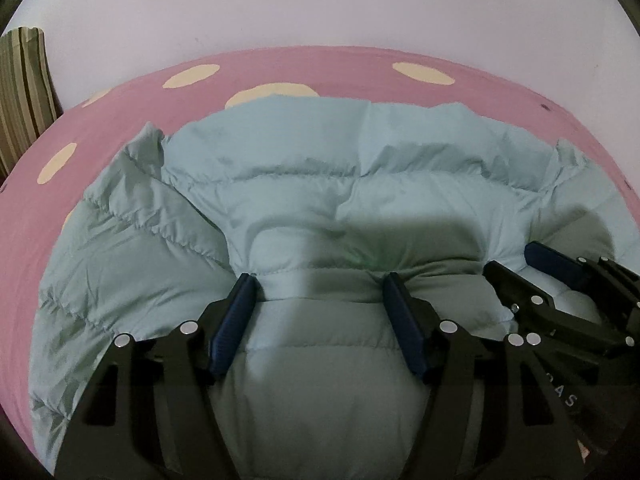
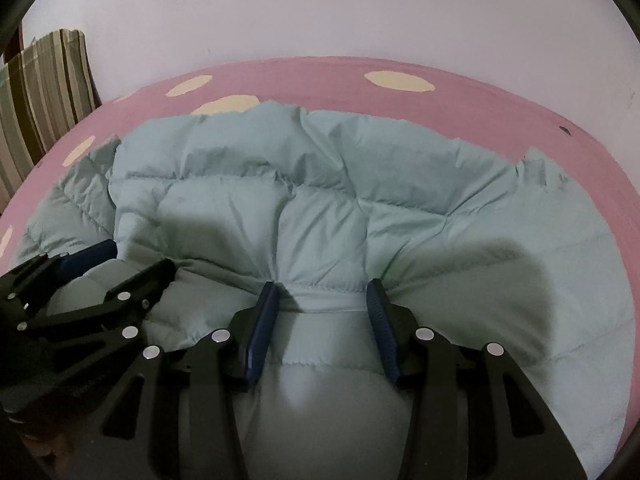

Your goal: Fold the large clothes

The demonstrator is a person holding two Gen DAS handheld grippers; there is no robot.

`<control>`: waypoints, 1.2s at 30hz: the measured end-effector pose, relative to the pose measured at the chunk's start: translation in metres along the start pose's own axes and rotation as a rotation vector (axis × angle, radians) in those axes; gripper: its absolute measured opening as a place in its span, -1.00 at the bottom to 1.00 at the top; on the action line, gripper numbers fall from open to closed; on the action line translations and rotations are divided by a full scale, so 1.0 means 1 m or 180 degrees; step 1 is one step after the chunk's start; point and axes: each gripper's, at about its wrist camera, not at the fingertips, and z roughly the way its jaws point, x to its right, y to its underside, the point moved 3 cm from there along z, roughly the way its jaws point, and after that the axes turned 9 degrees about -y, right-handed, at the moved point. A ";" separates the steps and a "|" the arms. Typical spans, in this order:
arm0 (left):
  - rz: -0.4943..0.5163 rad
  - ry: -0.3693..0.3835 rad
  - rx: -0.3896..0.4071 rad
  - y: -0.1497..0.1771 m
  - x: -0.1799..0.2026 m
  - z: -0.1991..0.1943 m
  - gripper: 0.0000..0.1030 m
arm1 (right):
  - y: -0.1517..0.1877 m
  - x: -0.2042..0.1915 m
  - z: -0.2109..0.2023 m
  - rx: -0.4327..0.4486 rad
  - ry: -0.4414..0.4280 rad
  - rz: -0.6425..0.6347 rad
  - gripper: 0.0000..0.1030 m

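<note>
A pale blue quilted puffer jacket (image 1: pixel 300 184) lies spread over a pink bed sheet (image 1: pixel 120 120) with cream dots. My left gripper (image 1: pixel 318 284) has its blue pads pinching a thick fold of the jacket's near edge, and the fabric gathers at both pads. Close on its right, my right gripper (image 1: pixel 516 264) holds the same edge. In the right wrist view the right gripper (image 2: pixel 324 288) clamps a puffed fold of the jacket (image 2: pixel 320 184), with the left gripper (image 2: pixel 136 258) beside it on the left. The fabric bulges between the fingers of both.
A striped green and brown cushion (image 2: pixel 44 92) leans at the bed's far left corner against a pale wall (image 2: pixel 320 8). The pink sheet (image 2: pixel 480 96) shows in a band beyond the jacket and at both sides.
</note>
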 end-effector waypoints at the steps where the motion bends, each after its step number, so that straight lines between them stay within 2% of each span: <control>1: -0.0024 0.0042 0.0016 -0.001 -0.003 -0.004 0.28 | -0.001 0.001 -0.006 0.0033 -0.0054 0.0015 -0.09; 4: -0.0154 0.0101 0.0049 0.003 -0.022 -0.025 0.28 | 0.000 0.008 -0.032 0.0128 -0.0155 0.0091 0.11; 8: -0.0537 0.0036 0.0145 0.015 -0.068 -0.055 0.35 | 0.007 0.030 -0.074 0.0357 -0.0116 0.0209 0.34; 12: -0.0916 -0.0061 0.0167 0.032 -0.121 -0.073 0.51 | 0.021 0.076 -0.107 0.0414 -0.0016 0.0475 0.42; 13: -0.0993 -0.0100 0.0145 0.039 -0.133 -0.075 0.60 | 0.026 0.090 -0.114 0.0417 0.0039 0.0558 0.42; 15: -0.1137 -0.0159 0.0064 0.052 -0.155 -0.074 0.65 | 0.035 0.114 -0.122 0.0422 0.0129 0.0717 0.43; 17: -0.1239 0.0001 -0.0040 0.064 -0.170 -0.068 0.70 | 0.046 0.134 -0.126 0.0384 0.0150 0.0904 0.43; 19: -0.1316 0.0234 -0.0151 0.070 -0.175 -0.063 0.79 | 0.056 0.150 -0.122 0.0288 0.0047 0.1074 0.43; 20: -0.1362 0.0393 -0.0215 0.072 -0.175 -0.058 0.79 | 0.058 0.153 -0.119 0.0247 0.0003 0.1110 0.44; 24: -0.1464 0.0701 -0.0360 0.078 -0.169 -0.043 0.79 | 0.068 0.167 -0.101 0.0099 -0.0077 0.1246 0.53; 28: -0.1488 0.0721 -0.0325 0.075 -0.159 -0.035 0.81 | 0.076 0.171 -0.089 0.0071 -0.0189 0.1384 0.58; 30: -0.1551 0.0730 -0.0329 0.076 -0.159 -0.034 0.80 | 0.076 0.168 -0.089 0.0092 -0.0177 0.1332 0.50; 31: -0.1613 0.0740 -0.0327 0.076 -0.160 -0.034 0.71 | 0.077 0.167 -0.089 0.0090 -0.0201 0.1326 0.25; 32: -0.1700 0.0764 -0.0317 0.076 -0.161 -0.033 0.62 | 0.078 0.166 -0.088 0.0073 -0.0293 0.1348 0.05; 33: -0.1755 0.0799 -0.0321 0.077 -0.162 -0.033 0.43 | 0.079 0.165 -0.088 0.0072 -0.0360 0.1391 -0.04; 35: -0.1827 0.0839 -0.0343 0.078 -0.161 -0.030 0.25 | 0.078 0.162 -0.085 0.0083 -0.0460 0.1433 -0.33; 36: -0.1789 0.0836 -0.0338 0.076 -0.158 -0.030 0.08 | 0.078 0.160 -0.085 0.0092 -0.0498 0.1448 -0.38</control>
